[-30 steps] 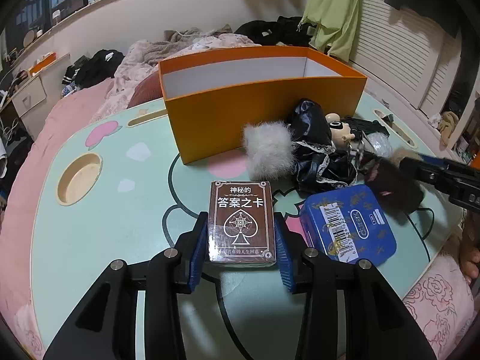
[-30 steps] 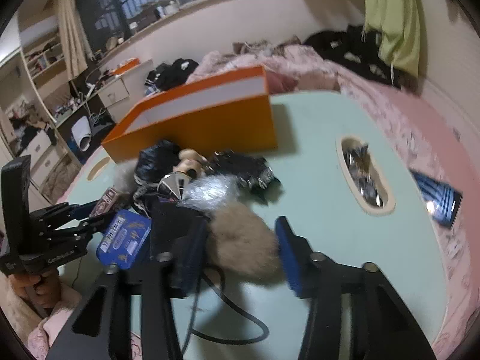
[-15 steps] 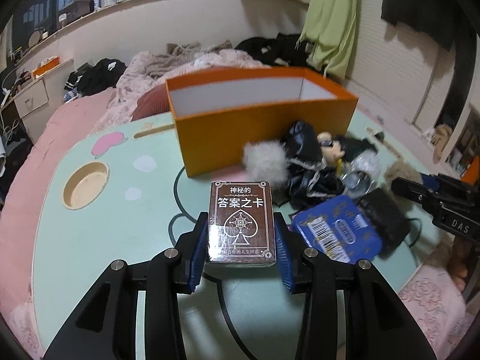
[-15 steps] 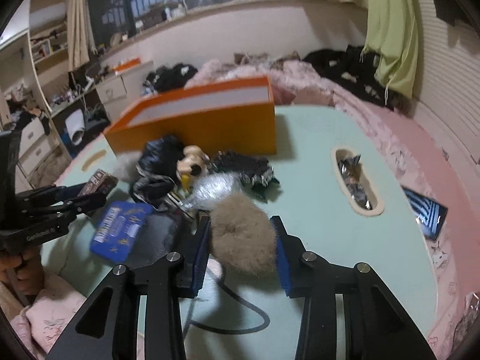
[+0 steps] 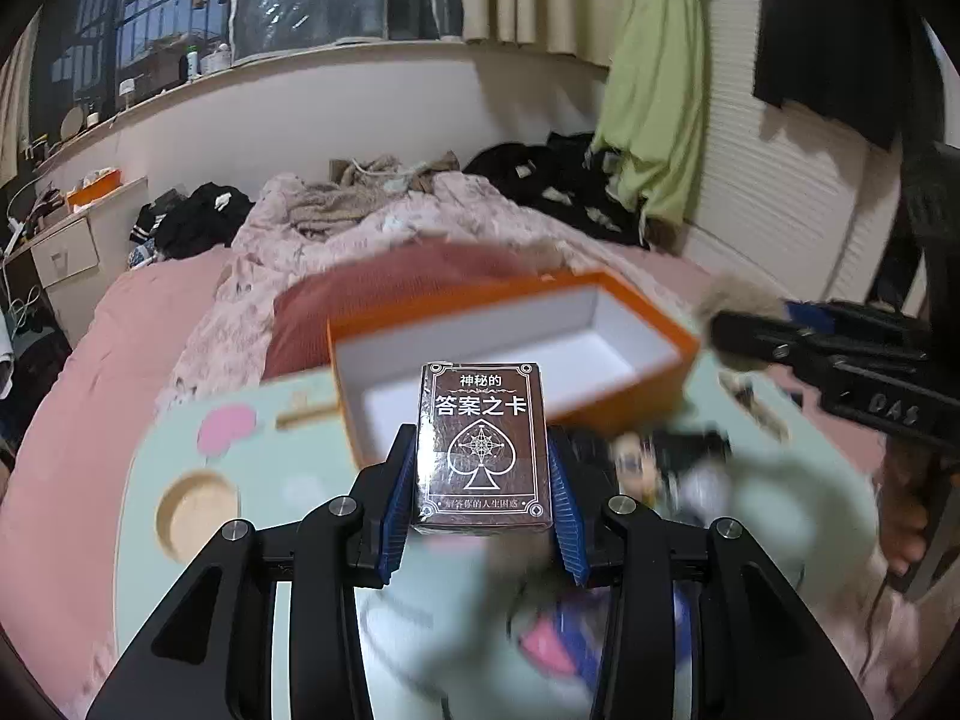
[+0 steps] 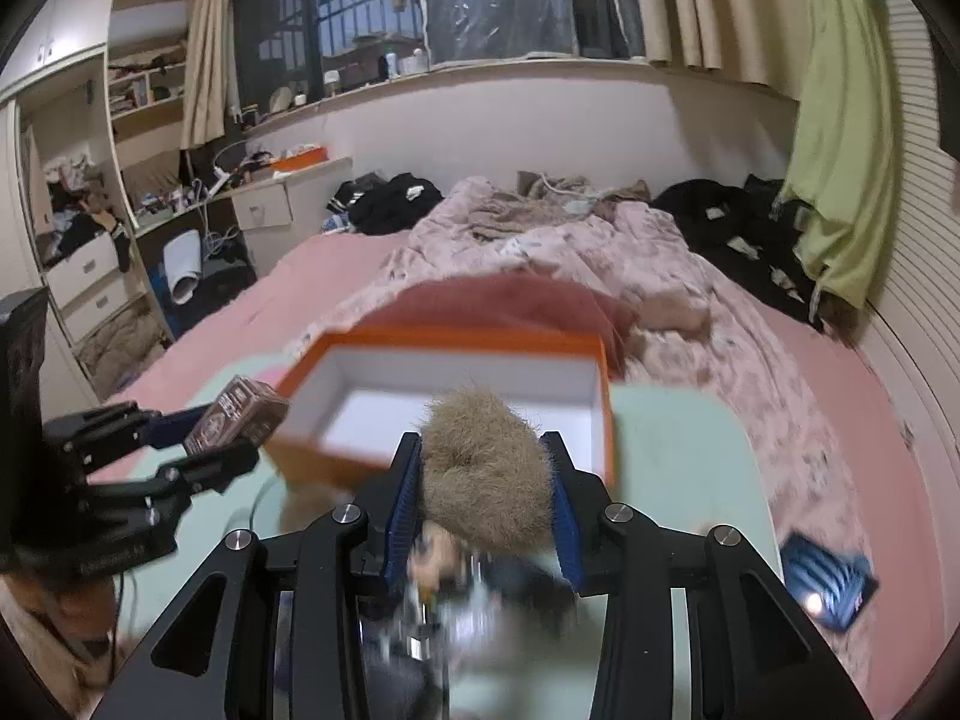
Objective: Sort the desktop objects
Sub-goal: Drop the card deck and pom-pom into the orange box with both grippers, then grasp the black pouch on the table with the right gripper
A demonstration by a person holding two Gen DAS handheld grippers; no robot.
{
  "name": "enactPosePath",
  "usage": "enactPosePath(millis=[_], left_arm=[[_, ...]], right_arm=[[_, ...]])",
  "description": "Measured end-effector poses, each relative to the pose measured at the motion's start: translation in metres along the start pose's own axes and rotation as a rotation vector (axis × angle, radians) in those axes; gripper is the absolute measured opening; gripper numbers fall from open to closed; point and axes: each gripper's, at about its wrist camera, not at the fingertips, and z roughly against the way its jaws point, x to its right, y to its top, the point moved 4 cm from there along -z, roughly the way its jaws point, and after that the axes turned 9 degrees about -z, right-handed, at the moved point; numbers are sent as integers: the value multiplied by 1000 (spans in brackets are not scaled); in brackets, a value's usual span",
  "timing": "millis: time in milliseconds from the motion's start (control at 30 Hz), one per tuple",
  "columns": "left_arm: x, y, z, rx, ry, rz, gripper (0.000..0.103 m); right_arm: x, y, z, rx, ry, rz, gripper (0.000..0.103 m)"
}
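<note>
The brown card box (image 5: 483, 447) sits in the centre of the left wrist view, clamped between the left tongs (image 5: 483, 498), lifted above the green desk (image 5: 252, 480). The right tongs (image 6: 485, 498) have just been closing and now squeeze a beige fur ball (image 6: 483, 468). Behind both, the open orange box (image 6: 462, 396) stands on the desk.

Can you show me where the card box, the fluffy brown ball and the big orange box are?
card box (image 5: 483, 443): left wrist view, on its printed brown face.
fluffy brown ball (image 6: 485, 468): right wrist view, middle of the fur.
orange box (image 6: 456, 337): right wrist view, on its far rim.
</note>
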Motion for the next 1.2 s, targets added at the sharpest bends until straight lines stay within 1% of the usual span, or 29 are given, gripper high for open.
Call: enactPosePath(millis=[100, 167, 200, 233, 267, 300, 333, 400, 467, 533, 567, 600, 633, 667, 700, 733, 767, 800, 833, 867, 933, 967, 1033, 1067, 1100, 1200], left_arm=[[-14, 21, -21, 6, -17, 72, 42], [-24, 22, -37, 10, -3, 114, 42], [-27, 20, -45, -4, -3, 126, 49], [-34, 12, -62, -64, 3, 156, 54], [-39, 4, -73, -115, 0, 183, 60], [-39, 3, -72, -74, 12, 162, 63], [-38, 2, -70, -51, 20, 144, 65], [-34, 1, -71, -56, 1, 116, 66], [-31, 0, -72, -71, 21, 98, 66], [-32, -1, -70, -75, 17, 105, 66], [-34, -1, -65, -62, 3, 121, 66], [-35, -1, -60, -44, -8, 136, 66], [-38, 0, -45, -2, -31, 169, 66], [-41, 1, -38, 18, -46, 185, 66], [-42, 0, -23, 39, -76, 205, 71], [-42, -1, -16, 35, -86, 212, 75], [-40, -5, -7, 12, -87, 213, 81], [-39, -9, -4, -5, -84, 208, 81], [-34, -19, 2, -50, -74, 183, 81], [-30, -25, 3, -77, -69, 163, 81], [-19, -52, 8, -153, -48, 102, 81], [-15, -67, 11, -182, -30, 78, 81], [-11, -90, 17, -212, 8, 49, 81], [-11, -95, 19, -219, 18, 44, 81], [-9, -103, 20, -231, 20, 39, 81], [3, -120, 14, -281, -18, 12, 81]], right_arm=[[2, 18, -31, -18, 0, -21, 39], [4, 19, -52, -38, 10, -41, 47], [6, 17, -65, -71, 16, -55, 62], [10, 14, -74, -99, 8, -73, 68], [15, 9, -83, -119, -5, -97, 68], [18, 3, -89, -134, -8, -118, 68], [20, -2, -93, -146, -5, -131, 68], [17, -7, -92, -115, -19, -92, 70], [12, -10, -92, -117, -47, -58, 70], [10, -10, -88, -117, -42, -56, 70], [10, -7, -80, -95, -35, -62, 70], [10, -3, -68, -54, -40, -66, 70], [11, 2, -54, -6, -62, -66, 78], [12, 7, -44, 28, -80, -68, 84], [13, 10, -29, 67, -93, -80, 96], [15, 10, -17, 89, -89, -96, 102], [16, 6, -4, 93, -69, -118, 102], [17, 0, 3, 74, -45, -132, 102], [18, -8, 9, 49, -29, -139, 102], [20, -23, 15, 8, -29, -142, 102], [24, -48, 24, -31, -45, -146, 102], [30, -67, 29, -59, -57, -152, 102], [37, -94, 36, -99, -82, -148, 102], [39, -106, 38, -118, -91, -129, 102], [39, -115, 39, -124, -108, -113, 102], [35, -133, 38, -142, -160, -40, 102]])
